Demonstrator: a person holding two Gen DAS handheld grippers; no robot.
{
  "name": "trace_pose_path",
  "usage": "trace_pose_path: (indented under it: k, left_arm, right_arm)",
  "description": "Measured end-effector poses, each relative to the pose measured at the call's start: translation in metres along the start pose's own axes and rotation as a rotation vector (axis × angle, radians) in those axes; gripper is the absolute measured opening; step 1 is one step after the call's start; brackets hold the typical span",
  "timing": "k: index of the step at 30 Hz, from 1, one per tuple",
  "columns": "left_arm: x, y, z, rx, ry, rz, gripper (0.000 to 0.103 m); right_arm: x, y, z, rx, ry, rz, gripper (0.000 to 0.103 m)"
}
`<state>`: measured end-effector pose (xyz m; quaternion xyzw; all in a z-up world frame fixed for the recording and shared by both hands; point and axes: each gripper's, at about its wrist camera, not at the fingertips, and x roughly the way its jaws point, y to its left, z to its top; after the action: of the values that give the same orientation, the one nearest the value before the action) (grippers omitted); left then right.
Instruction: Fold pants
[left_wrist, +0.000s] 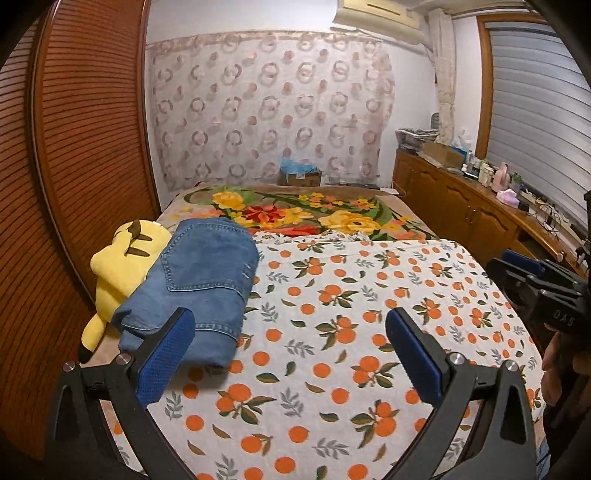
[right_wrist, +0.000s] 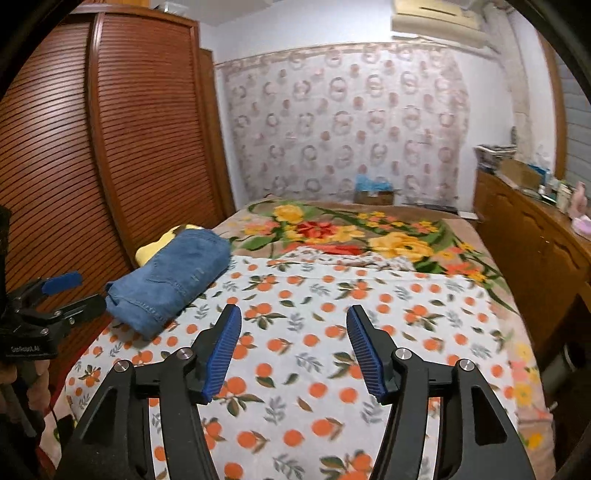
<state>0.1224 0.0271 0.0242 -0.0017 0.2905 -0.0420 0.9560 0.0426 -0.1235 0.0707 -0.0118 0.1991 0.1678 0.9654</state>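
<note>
Folded blue jeans (left_wrist: 199, 280) lie in a compact bundle at the left side of the bed, partly on a yellow plush toy (left_wrist: 118, 266). They also show in the right wrist view (right_wrist: 170, 280). My left gripper (left_wrist: 290, 325) is open and empty, above the orange-print sheet (left_wrist: 351, 332), its left finger close over the jeans' near edge. My right gripper (right_wrist: 293, 325) is open and empty over the sheet (right_wrist: 332, 350), to the right of the jeans. Each gripper shows at the edge of the other's view, the right one (left_wrist: 539, 288) and the left one (right_wrist: 55, 299).
A louvred wooden wardrobe (left_wrist: 85, 147) stands along the left of the bed. A wooden cabinet (left_wrist: 480, 206) with clutter on top runs along the right. A floral blanket (left_wrist: 314, 210) covers the far half of the bed. A cardboard box (left_wrist: 299, 177) sits by the far wall.
</note>
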Motion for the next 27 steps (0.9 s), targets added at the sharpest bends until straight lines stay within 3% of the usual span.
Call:
trace_pose_path:
  k: [14,27]
  left_arm:
    - [-0.057,-0.040,0.020,0.048,-0.129,-0.012,0.103]
    - [-0.090,-0.050,0.029,0.047,-0.192,-0.024,0.103]
  right_arm:
    - [-0.096,-0.009,0.006,0.038,-0.136,-0.076,0.062]
    - [-0.114,0.004,-0.010,0.030,-0.188,-0.123,0.062]
